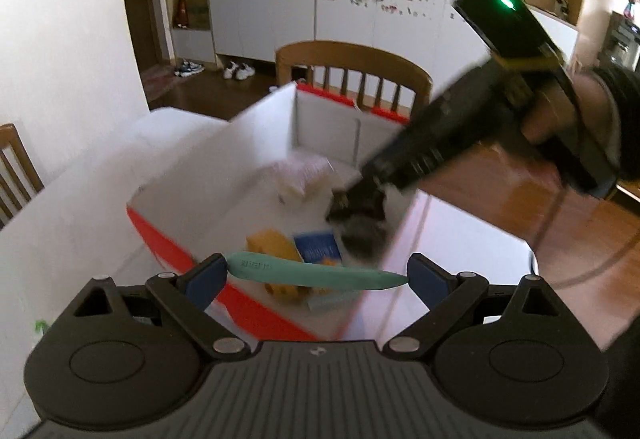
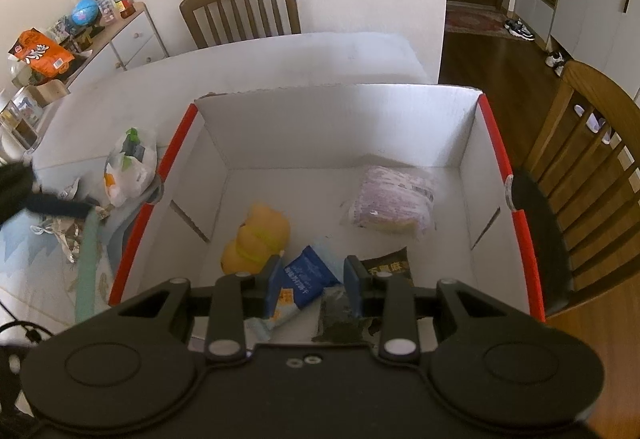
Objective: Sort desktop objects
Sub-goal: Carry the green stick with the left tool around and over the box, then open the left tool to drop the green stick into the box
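A white cardboard box with red edges (image 2: 492,135) stands on the table; it also shows in the left wrist view (image 1: 160,235). Inside lie a yellow plush toy (image 2: 256,235), a blue packet (image 2: 308,271), a dark packet (image 2: 388,267) and a purple-white bag (image 2: 392,199). My left gripper (image 1: 318,275) holds a long teal tool (image 1: 316,273) crosswise between its wide-spread fingers, over the box's near edge. The teal tool also shows in the right wrist view (image 2: 86,267). My right gripper (image 2: 312,279) is open and empty, low over the packets in the box; it also shows in the left wrist view (image 1: 356,207).
White plastic bags (image 2: 128,167) and crumpled wrappers (image 2: 68,231) lie on the table left of the box. Wooden chairs stand at the far side (image 2: 240,7) and at the right (image 2: 592,167). A side cabinet with clutter (image 2: 60,43) is at far left.
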`<state>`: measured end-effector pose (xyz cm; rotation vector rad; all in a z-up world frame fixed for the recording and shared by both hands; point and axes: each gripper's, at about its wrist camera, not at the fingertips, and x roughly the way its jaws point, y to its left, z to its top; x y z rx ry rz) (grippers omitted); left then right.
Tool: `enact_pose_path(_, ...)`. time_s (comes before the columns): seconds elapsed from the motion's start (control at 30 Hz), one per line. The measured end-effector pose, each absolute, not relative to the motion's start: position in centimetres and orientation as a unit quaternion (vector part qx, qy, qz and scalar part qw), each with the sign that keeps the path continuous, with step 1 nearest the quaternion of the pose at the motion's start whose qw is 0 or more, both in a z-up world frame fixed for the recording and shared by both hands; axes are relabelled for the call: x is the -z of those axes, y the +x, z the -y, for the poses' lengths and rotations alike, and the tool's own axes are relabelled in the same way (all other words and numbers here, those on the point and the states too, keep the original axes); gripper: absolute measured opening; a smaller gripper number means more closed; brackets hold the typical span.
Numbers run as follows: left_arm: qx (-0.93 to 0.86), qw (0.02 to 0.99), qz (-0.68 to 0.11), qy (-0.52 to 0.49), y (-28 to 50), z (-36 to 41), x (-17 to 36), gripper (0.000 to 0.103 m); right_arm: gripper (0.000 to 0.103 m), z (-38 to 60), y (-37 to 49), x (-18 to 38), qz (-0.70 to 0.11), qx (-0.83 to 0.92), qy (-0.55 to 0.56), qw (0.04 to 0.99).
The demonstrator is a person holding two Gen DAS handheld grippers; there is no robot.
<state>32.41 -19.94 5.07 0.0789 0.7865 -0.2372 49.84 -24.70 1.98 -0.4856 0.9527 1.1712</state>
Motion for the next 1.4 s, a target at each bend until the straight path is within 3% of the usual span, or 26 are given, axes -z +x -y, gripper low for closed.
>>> enact_pose_path(0.27, 0.104, 0.915, -0.388, 0.021, 39.6, 19.4, -4.0, 0.097, 0.033, 25.1, 50.6, -1.2, -0.435, -0.518, -0.219, 0.703)
enact_pose_path(0.8, 0.061, 0.866, -0.496, 0.022, 48.9, 19.6, 2.5, 0.097, 0.037, 24.6, 51.7, 1.1, -0.442, -0.499, -0.246, 0.704)
enact_pose_path(0.9, 0.058, 0.858, -0.511, 0.014, 49.5, 19.5, 2.9, 0.097, 0.045, 24.7, 51.9, 1.5, -0.443, -0.501, -0.246, 0.701)
enact_pose_path(0.97, 0.059, 0.853, -0.519, 0.012, 49.9, 19.5, 2.9, 0.097, 0.074, 24.8, 51.8, 1.5, -0.438, -0.505, -0.243, 0.703)
enact_pose_path(1.0, 0.055, 0.85, -0.523, 0.014, 50.1, 19.5, 3.0, 0.097, 0.078, 24.8, 51.7, 1.4, -0.434, -0.507, -0.242, 0.705)
enact_pose_path(1.1, 0.055, 0.839, -0.542, 0.013, 50.7, 19.6, 3.5, 0.097, 0.08, 24.7, 51.4, 1.4, -0.428, -0.516, -0.246, 0.7)
enact_pose_path(1.4, 0.048, 0.822, -0.567, 0.012, 51.6, 19.8, 4.1, 0.098, 0.096, 24.7, 50.9, 1.3, -0.414, -0.536, -0.239, 0.696)
